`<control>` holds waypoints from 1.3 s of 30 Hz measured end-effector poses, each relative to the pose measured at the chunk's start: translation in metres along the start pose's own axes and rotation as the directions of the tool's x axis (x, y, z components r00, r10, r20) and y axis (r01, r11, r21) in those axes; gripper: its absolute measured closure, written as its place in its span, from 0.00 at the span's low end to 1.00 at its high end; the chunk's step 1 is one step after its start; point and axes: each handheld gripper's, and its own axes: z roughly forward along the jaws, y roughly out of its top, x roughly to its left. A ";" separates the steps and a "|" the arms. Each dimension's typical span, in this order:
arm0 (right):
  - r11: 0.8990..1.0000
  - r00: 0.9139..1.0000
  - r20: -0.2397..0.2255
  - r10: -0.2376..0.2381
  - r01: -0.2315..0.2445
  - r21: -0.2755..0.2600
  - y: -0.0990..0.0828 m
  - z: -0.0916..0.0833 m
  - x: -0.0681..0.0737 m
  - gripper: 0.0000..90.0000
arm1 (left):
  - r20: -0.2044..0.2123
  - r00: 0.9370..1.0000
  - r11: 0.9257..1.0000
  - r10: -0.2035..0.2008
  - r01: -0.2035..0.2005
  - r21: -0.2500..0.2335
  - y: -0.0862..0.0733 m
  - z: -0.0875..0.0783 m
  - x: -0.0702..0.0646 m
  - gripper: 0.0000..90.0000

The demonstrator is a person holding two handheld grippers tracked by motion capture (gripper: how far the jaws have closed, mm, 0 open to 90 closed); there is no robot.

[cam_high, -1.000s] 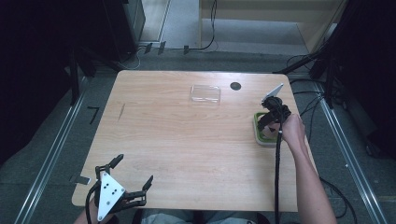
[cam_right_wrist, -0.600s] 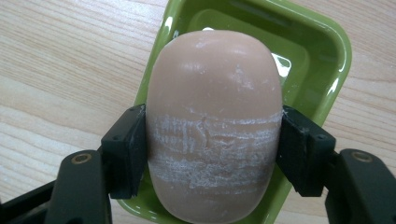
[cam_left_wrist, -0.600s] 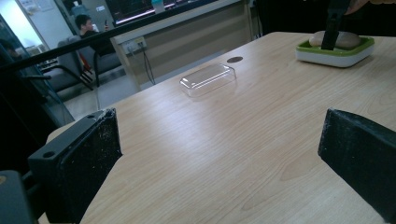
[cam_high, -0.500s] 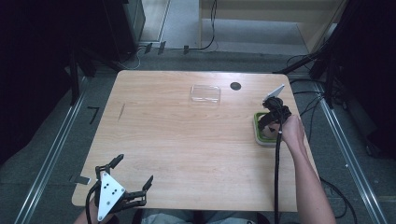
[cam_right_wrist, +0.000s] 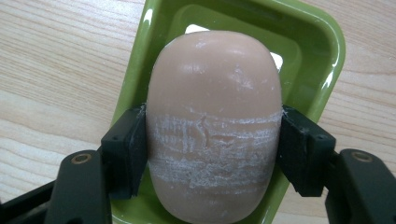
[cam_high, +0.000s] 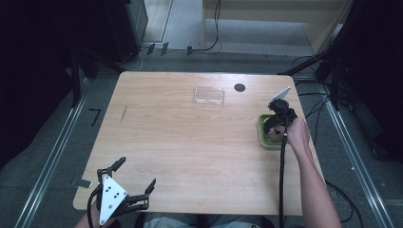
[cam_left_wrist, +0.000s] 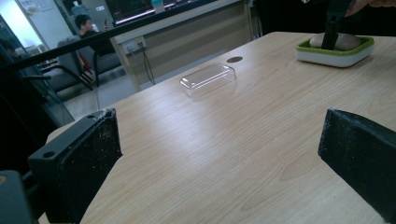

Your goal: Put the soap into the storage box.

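My right fingers (cam_right_wrist: 299,149) are clamped on the bar of soap (cam_right_wrist: 215,126), one pad pressed into each long side, just below its widest part. The soap sits in the green soap dish (cam_right_wrist: 327,60), and I cannot quite tell whether its underside rests on the dish floor or has lifted clear. White scuff marks band the soap right where the pads bite.

From the high view my right gripper (cam_high: 278,124) points down into the dish at the right edge of the table (cam_high: 190,142), my hand (cam_high: 298,135) just behind it. My left gripper (cam_high: 124,187) hangs at the near left corner, well apart from everything, its fingers (cam_left_wrist: 79,163) spread wide on nothing.

What worries me is the grip itself. The soap is rounded and smooth, so I judge it could squirt out forward if I squeeze harder or tilt it. The dish is light and near the table's edge; if the soap sticks to it, a lift could drag the dish up or nudge it over the side.

The table is pale wood grain, bare but for a clear plastic lid (cam_high: 209,95) lying flat near the far edge and a small dark round spot (cam_high: 239,87) beside it. Around the table are grey floor, metal rails, trailing cables and dark cabinets; beyond the far edge a person sits on a chair (cam_left_wrist: 70,74).
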 end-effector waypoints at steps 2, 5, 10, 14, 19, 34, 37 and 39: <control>1.000 1.000 0.000 0.004 -0.004 0.003 0.000 0.001 0.000 0.37 | -0.001 1.000 1.000 0.000 0.000 0.000 0.000 0.000 0.000 0.00; 1.000 1.000 0.000 0.005 -0.005 0.006 0.000 0.003 0.000 0.37 | -0.001 1.000 1.000 0.000 0.000 0.000 0.000 0.000 0.000 0.00; 1.000 1.000 0.001 0.007 -0.007 0.006 0.000 0.003 0.000 0.37 | -0.001 1.000 1.000 -0.001 0.001 0.000 0.000 0.000 0.000 0.00; 1.000 1.000 0.002 0.009 -0.009 0.006 0.000 0.003 0.000 0.37 | -0.001 1.000 1.000 0.000 0.000 -0.001 0.000 0.000 0.000 0.00; 1.000 1.000 0.004 0.008 -0.008 0.006 0.000 0.003 0.000 0.37 | 0.000 1.000 1.000 0.000 0.000 0.000 0.000 0.000 0.000 0.00; 1.000 1.000 0.007 0.011 -0.011 0.007 0.001 0.004 0.000 0.37 | 0.001 1.000 1.000 0.000 0.000 -0.001 0.000 0.000 0.000 0.00; 1.000 1.000 0.008 0.012 -0.012 0.008 0.001 0.004 0.000 0.37 | 0.000 1.000 1.000 0.000 0.000 -0.001 0.000 0.000 0.000 0.00; 1.000 1.000 0.009 0.012 -0.012 0.009 0.001 0.004 0.000 0.37 | 0.001 1.000 1.000 0.000 0.000 -0.001 0.000 0.000 0.000 0.00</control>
